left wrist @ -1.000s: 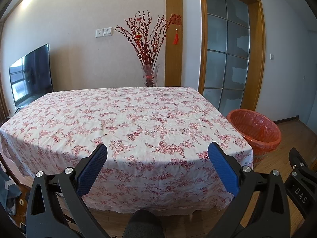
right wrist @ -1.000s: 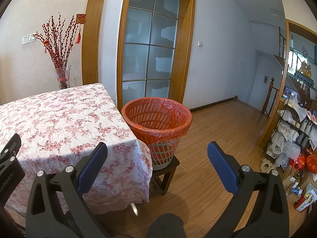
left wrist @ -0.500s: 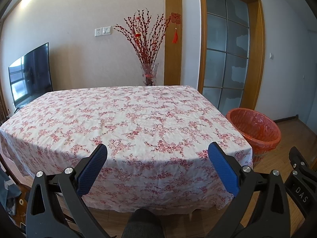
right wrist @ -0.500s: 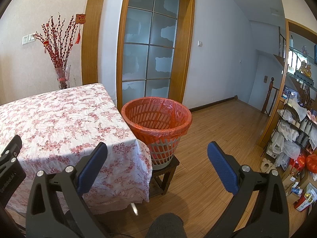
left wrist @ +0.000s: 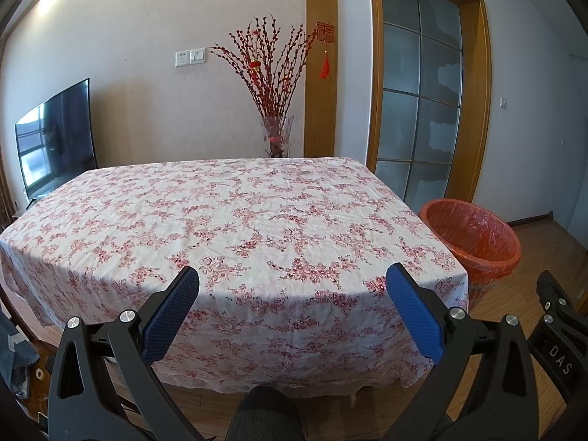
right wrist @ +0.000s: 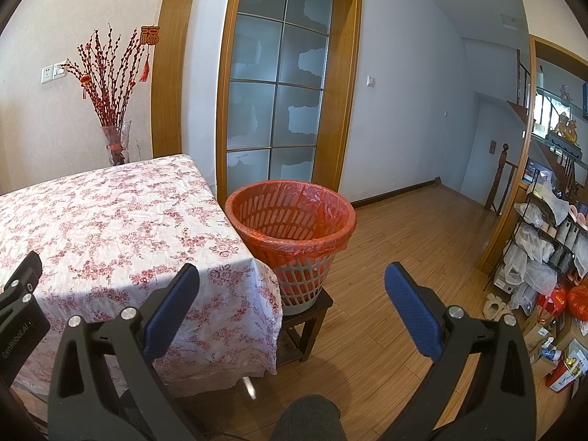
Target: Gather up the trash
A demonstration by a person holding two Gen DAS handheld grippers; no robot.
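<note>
Both grippers, left [left wrist: 292, 283] and right [right wrist: 292, 281], gape wide, holding nothing. No trash shows on the table [left wrist: 235, 220]; you're between pickups, so scan around the bin [right wrist: 290, 217].

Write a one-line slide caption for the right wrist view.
Open right gripper faces a white plastic basket lined with a red bag on a small wooden stool beside the floral-cloth table.

Ahead of the left claw, a table [left wrist: 235, 220] wears a floral tablecloth [left wrist: 257, 323] draping over its edges.
</note>
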